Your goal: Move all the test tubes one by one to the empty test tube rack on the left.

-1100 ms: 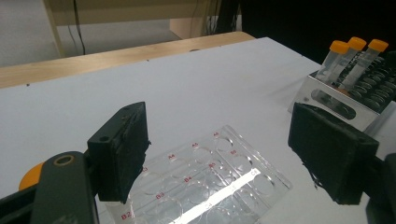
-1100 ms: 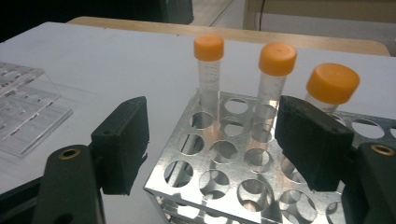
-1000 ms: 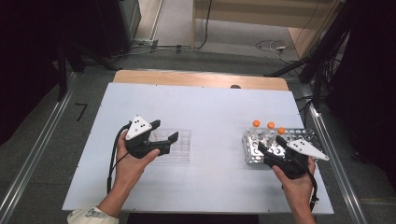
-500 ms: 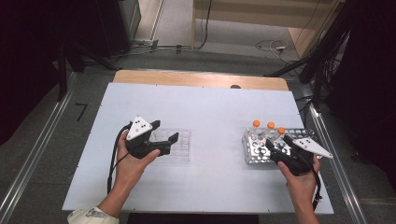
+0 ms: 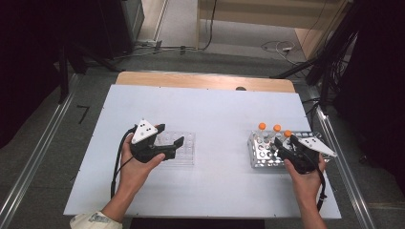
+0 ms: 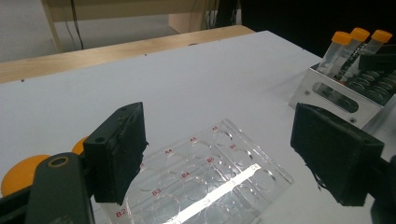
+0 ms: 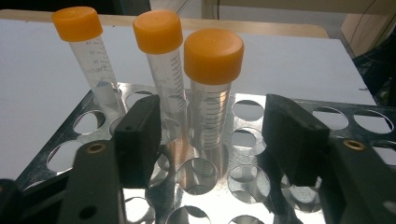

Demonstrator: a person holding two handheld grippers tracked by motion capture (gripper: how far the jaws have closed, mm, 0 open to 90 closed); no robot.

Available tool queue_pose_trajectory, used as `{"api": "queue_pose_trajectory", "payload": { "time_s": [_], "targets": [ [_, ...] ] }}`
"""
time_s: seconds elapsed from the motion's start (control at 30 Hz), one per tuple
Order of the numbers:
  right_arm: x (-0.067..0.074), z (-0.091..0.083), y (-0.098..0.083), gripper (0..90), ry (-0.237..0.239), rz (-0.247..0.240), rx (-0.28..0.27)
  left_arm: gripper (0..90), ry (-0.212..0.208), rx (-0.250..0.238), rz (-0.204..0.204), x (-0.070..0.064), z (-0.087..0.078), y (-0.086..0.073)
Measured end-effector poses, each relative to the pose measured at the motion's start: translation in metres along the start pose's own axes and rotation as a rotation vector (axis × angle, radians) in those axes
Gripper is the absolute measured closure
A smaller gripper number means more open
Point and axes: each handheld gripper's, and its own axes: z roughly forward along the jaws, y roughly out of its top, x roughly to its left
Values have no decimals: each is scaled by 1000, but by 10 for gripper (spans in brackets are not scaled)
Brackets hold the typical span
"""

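Note:
My left gripper point(image 5: 170, 133) hovers open over a clear well plate point(image 5: 186, 148) left of centre. In the left gripper view the plate point(image 6: 201, 177) lies below the wide jaws of that gripper point(image 6: 224, 144). A metal tube rack point(image 5: 258, 162) at the right holds three orange-capped tubes point(image 5: 277, 128). My right gripper point(image 5: 285, 143) reaches over the rack from the near side. Its jaws have just been closing. In the right gripper view the nearest tube point(image 7: 212, 93) stands in line with the gap of the right gripper point(image 7: 215, 130); the pads point(image 7: 140, 135) do not touch it.
The white table top point(image 5: 215, 109) has a wooden strip point(image 5: 205, 81) along its far edge. Metal rails point(image 5: 33, 162) run along both sides. The rack point(image 7: 280, 112) has several unfilled holes. Cables lie on the floor beyond the table.
My right gripper has edged forward and slightly down over the rack toward the tubes, and its jaws have narrowed. The left hand and the well plate have stayed put.

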Motion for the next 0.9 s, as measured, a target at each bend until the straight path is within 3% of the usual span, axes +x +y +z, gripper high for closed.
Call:
{"api": "queue_pose_trajectory", "payload": {
  "time_s": [0.1, 0.13, 0.37, 0.67, 0.9],
  "targets": [
    [1, 0, 0, 450, 4, -7, 0, 197, 1, 0, 0, 0, 0, 0],
    [1, -1, 0, 516, 3, -18, -11, 196, 0, 1, 1, 0, 0, 0],
    [2, 1, 0, 614, 14, -28, -2, 197, -3, 0, -2, 0, 0, 0],
    [2, 2, 1, 706, 12, -31, 7, 197, -3, 5, -1, -1, 1, -1],
    [2, 1, 3, 716, 8, -33, 3, 197, -4, 6, -1, -1, 1, -1]
  ]
}}
